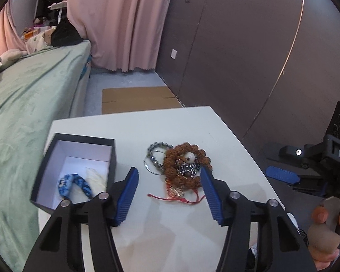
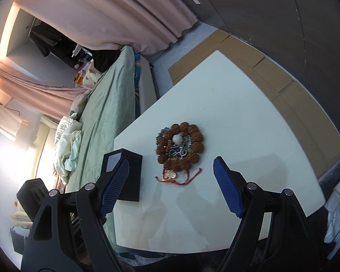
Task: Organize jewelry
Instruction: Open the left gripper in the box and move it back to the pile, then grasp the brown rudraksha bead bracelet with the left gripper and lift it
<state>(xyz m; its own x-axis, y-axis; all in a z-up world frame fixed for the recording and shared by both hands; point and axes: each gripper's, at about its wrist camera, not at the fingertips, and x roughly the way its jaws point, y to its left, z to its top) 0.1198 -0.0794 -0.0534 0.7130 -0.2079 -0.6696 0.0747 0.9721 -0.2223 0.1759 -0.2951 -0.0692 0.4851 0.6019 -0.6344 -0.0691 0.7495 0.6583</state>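
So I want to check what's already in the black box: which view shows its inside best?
The left wrist view. It looks down into the open black box, showing a blue braided bracelet on its pale floor. In the right wrist view the box is mostly hidden behind a gripper finger; only its dark outer wall and a sliver of lining show.

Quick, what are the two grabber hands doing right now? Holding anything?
Left gripper: open, holding nothing, above the jewelry pile.
Right gripper: open, holding nothing.
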